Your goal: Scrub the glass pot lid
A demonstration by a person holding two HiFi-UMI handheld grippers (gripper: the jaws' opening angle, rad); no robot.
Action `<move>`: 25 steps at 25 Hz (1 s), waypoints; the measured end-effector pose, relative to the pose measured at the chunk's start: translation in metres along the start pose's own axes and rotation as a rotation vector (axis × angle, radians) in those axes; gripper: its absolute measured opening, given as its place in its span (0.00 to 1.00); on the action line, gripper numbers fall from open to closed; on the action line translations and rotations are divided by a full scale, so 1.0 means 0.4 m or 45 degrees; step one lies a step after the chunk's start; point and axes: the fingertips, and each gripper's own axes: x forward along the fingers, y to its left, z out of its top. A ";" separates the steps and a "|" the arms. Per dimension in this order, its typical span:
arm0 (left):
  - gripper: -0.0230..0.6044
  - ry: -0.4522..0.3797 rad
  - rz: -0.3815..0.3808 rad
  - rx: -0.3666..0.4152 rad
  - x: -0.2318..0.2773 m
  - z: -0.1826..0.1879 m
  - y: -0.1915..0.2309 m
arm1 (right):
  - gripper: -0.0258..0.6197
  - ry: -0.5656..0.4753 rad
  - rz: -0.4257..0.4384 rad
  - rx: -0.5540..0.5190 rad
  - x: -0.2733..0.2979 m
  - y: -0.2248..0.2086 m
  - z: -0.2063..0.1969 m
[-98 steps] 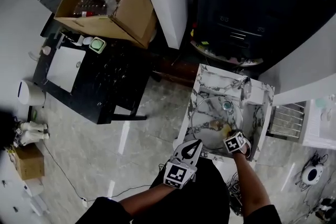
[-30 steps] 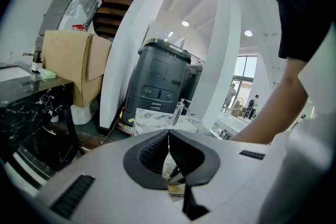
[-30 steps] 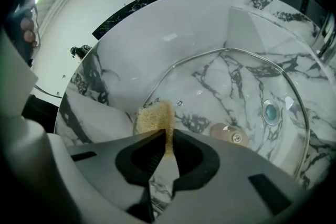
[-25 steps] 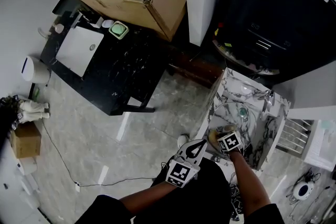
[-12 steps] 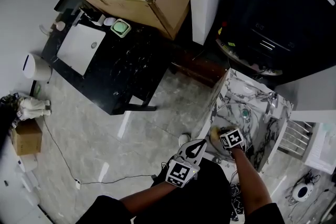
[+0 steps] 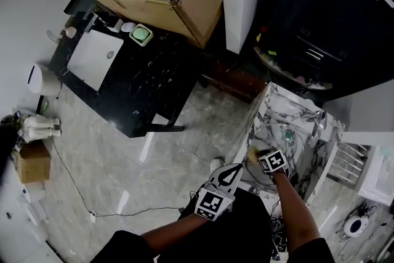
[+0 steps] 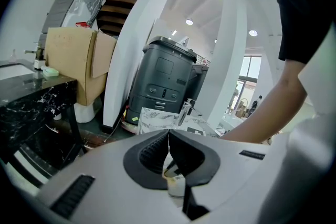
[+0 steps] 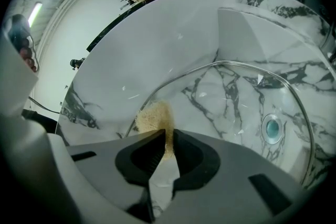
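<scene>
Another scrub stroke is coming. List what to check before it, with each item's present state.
1. Grip: the right gripper has its jaws shut on the sponge: ok.
2. Contact: the sponge sits at the rim of the glass lid: ok.
3. Lid placement: it lies inside the marble basin, with its knob clear of the sponge: ok.
4. Lid steadied: the left gripper is shut, empty and off the basin: not ok.
5. Soap or water on the lid: cannot tell.
</scene>
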 end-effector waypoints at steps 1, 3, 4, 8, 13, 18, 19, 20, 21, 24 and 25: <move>0.06 0.002 -0.002 0.001 0.002 -0.001 0.000 | 0.13 -0.005 -0.002 0.004 0.000 -0.002 0.004; 0.06 0.008 -0.010 0.002 0.006 -0.003 -0.003 | 0.13 -0.014 -0.005 0.006 0.002 -0.006 0.011; 0.06 0.011 -0.015 0.001 0.008 -0.004 -0.004 | 0.13 -0.016 -0.006 0.005 0.003 -0.008 0.014; 0.06 0.012 -0.025 0.002 0.019 0.003 -0.010 | 0.13 -0.019 -0.005 -0.004 0.000 -0.015 0.026; 0.06 0.026 -0.032 0.008 0.033 -0.002 -0.011 | 0.13 -0.020 -0.025 -0.012 0.005 -0.023 0.045; 0.06 0.026 -0.034 0.007 0.048 0.008 -0.018 | 0.13 -0.020 -0.029 -0.033 0.001 -0.032 0.062; 0.06 0.027 -0.036 0.004 0.050 0.009 -0.020 | 0.13 -0.021 -0.027 -0.035 0.001 -0.035 0.063; 0.06 0.028 -0.038 0.001 0.052 0.008 -0.023 | 0.13 -0.023 -0.026 -0.035 0.001 -0.037 0.064; 0.06 0.029 -0.039 -0.001 0.053 0.008 -0.025 | 0.13 -0.026 -0.026 -0.034 0.000 -0.040 0.066; 0.06 0.028 -0.043 -0.002 0.059 0.009 -0.032 | 0.13 -0.032 -0.032 -0.039 0.000 -0.051 0.073; 0.06 0.028 -0.043 -0.001 0.061 0.009 -0.034 | 0.13 -0.033 -0.033 -0.042 0.000 -0.054 0.075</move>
